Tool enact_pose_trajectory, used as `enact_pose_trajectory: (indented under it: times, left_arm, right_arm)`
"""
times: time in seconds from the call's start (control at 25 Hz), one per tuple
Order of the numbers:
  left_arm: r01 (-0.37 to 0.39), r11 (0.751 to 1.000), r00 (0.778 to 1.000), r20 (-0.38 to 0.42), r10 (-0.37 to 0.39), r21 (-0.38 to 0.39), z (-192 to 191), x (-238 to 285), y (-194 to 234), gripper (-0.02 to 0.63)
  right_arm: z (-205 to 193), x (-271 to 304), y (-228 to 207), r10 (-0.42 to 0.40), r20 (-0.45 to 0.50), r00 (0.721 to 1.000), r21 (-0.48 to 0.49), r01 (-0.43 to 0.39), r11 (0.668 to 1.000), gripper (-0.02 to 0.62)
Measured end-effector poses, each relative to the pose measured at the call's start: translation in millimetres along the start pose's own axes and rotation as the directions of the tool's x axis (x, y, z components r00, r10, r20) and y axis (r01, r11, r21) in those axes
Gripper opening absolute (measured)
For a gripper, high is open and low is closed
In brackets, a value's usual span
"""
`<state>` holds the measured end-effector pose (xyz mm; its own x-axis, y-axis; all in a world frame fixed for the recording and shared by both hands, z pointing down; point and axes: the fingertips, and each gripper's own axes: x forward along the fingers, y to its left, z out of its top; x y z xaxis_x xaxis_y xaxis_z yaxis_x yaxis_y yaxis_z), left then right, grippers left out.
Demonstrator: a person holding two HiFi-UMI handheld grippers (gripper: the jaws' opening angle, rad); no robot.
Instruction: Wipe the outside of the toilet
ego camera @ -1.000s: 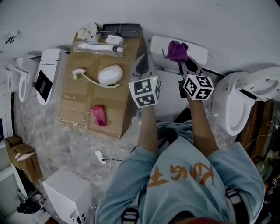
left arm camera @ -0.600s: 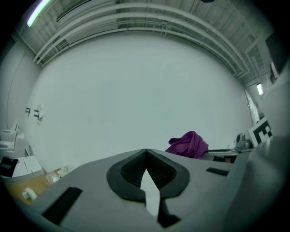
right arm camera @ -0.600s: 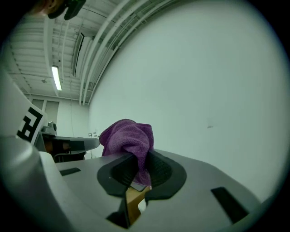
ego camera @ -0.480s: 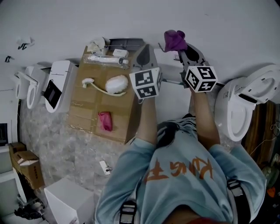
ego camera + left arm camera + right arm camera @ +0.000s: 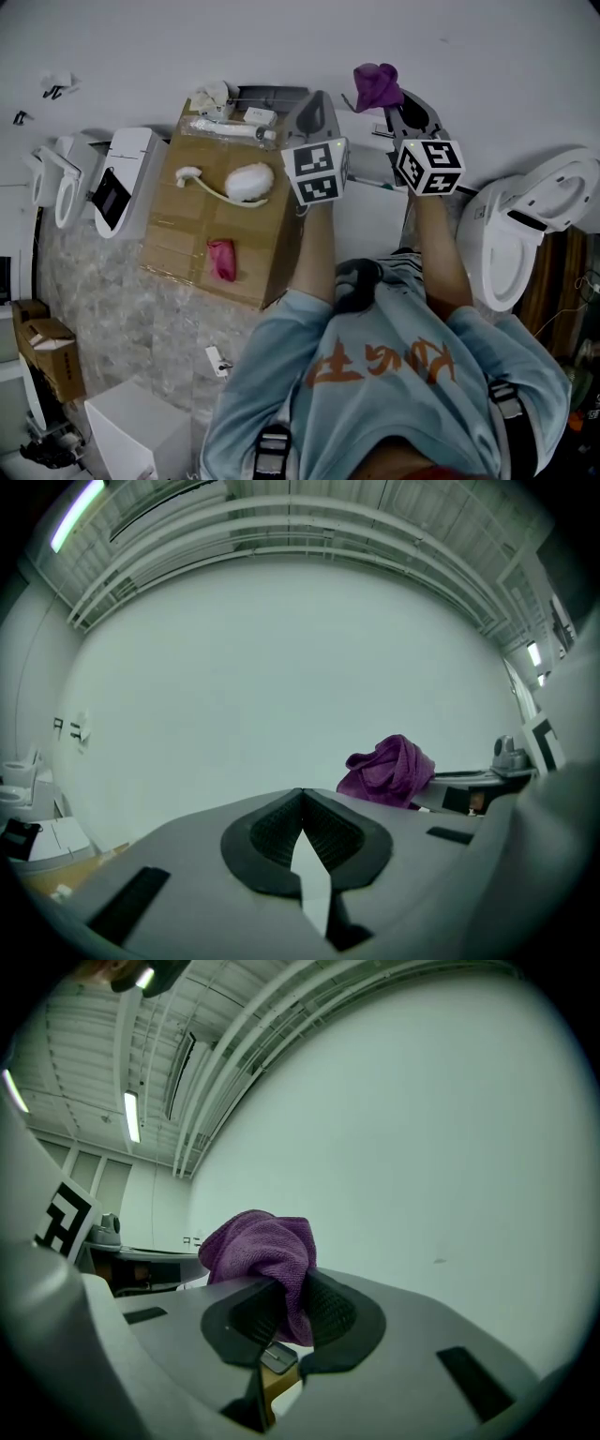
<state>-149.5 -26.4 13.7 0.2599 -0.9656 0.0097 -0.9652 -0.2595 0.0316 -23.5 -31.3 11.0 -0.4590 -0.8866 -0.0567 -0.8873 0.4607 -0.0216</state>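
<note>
My right gripper [image 5: 397, 101] is shut on a bunched purple cloth [image 5: 377, 85], raised in front of the white wall. In the right gripper view the cloth [image 5: 259, 1245] bulges out above the closed jaws of that gripper [image 5: 289, 1290]. My left gripper [image 5: 317, 109] is held up beside it, shut with nothing in it; in the left gripper view that gripper [image 5: 302, 795] has its pads meeting, and the cloth [image 5: 386, 771] shows off to its right. A white toilet surface [image 5: 373, 221] lies below, between the person's forearms. Both gripper views look at wall and ceiling only.
A cardboard box [image 5: 184, 249] at the left carries a white pad [image 5: 248, 182], a pink rag [image 5: 222, 259] and small packages. Another white toilet [image 5: 511, 230] stands at the right, with more fixtures [image 5: 117, 181] at the left. Boxes [image 5: 49, 356] sit on the floor.
Both grippers have lifted away from the toilet tank toward the wall, the right one carrying the purple cloth. The tank lid has dropped out of sight.
</note>
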Motion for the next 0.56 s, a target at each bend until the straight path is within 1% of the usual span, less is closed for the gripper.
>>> enact_pose_trajectory:
  times: [0.12, 0.28, 0.56]
  left_arm:
    - [-0.006, 1.000, 1.000, -0.004, 0.006, 0.000, -4, 2, 2, 0.025]
    - [-0.028, 1.000, 0.999, -0.029, 0.028, 0.005, -14, 6, 10, 0.025]
    - [-0.050, 0.999, 0.997, -0.054, 0.051, 0.014, -28, 6, 29, 0.025]
  right_arm:
    - [0, 4, -1, 0.009, -0.008, 1.000, -0.014, -0.009, 1.000, 0.063]
    - [-4, 12, -1, 0.021, -0.016, 1.000, -0.011, -0.022, 1.000, 0.063]
    - [-15, 30, 20, 0.065, -0.028, 0.997, -0.022, -0.066, 0.998, 0.063]
